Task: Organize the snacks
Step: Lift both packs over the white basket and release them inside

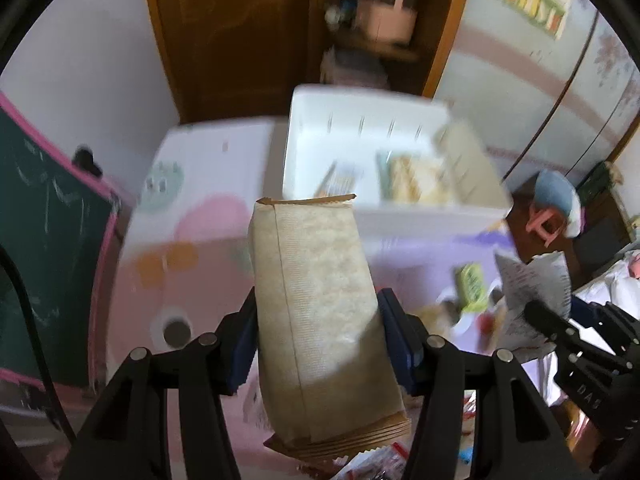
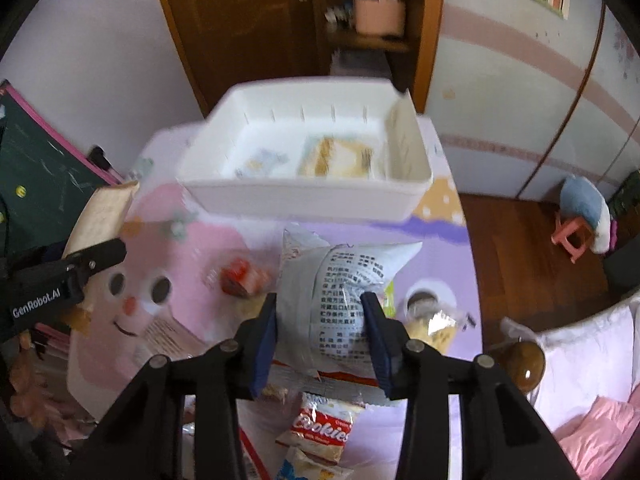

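Observation:
My left gripper (image 1: 316, 308) is shut on a tan snack packet (image 1: 316, 300) and holds it above the table, short of a white bin (image 1: 360, 116). My right gripper (image 2: 320, 308) is shut on a silvery-white printed snack bag (image 2: 340, 292), also above the table in front of the white bin (image 2: 304, 192). The bin holds a yellow packet (image 2: 340, 156) and another small packet. The right gripper with its bag shows at the right of the left wrist view (image 1: 536, 292). The left gripper and tan packet show at the left of the right wrist view (image 2: 100, 216).
Loose snacks lie on the pink and purple tablecloth (image 2: 160, 240): a cookies packet (image 2: 324, 428), a red-wrapped one (image 2: 240, 276), a green one (image 1: 474, 286). A chalkboard (image 1: 40, 220) stands at the left. A wooden door (image 2: 248, 24), a pink stool (image 2: 572, 236) and bedding (image 2: 592, 360) lie around.

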### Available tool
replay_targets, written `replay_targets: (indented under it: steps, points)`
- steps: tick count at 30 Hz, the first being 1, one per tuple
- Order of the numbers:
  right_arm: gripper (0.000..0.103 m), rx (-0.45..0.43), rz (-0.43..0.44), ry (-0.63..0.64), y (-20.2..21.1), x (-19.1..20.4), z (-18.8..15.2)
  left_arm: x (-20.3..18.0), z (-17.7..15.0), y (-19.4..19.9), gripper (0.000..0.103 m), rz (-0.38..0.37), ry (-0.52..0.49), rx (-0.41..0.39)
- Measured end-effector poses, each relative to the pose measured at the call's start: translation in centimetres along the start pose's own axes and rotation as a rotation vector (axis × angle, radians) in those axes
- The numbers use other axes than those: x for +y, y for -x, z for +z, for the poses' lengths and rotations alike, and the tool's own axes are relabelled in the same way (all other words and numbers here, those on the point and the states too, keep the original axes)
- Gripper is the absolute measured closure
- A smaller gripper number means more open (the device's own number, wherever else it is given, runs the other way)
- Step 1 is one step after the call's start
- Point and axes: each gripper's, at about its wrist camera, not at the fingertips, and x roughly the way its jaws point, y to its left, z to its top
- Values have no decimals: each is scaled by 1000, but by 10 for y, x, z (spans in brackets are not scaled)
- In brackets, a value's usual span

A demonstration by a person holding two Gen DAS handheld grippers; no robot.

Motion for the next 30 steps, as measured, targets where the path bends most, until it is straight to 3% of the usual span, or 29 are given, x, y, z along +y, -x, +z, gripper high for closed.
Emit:
replay_targets:
  steps: [7,10,14,19,26,27,28,30]
  points:
    - [62,-130,27,29,42,5,60,-15,66,36,48,-40,-50,-137]
    - [62,-197,40,12,54,5,93,-22,100,36,48,-38,-72,-161]
    - [61,-220,35,-22,53,0,130,-28,144,21,48,-26,-79,-186]
    - [61,-223,10,-43,31,-5,169,-30,185,-13,48,-21,-75,-163]
    - [60,-177,0,-83,-13,-8,202,-30,207,-64,46,23,-73,-111]
    - [60,-176,5,-85,-19,-8,205,-29,209,-70,41,29,-68,-104]
    - [59,-175,11,-88,-25,-9,207,-28,210,-74,29,33,-67,-100]
    - [49,-173,20,-93,-36,-10,208,-27,212,-80,13,40,-70,-101]
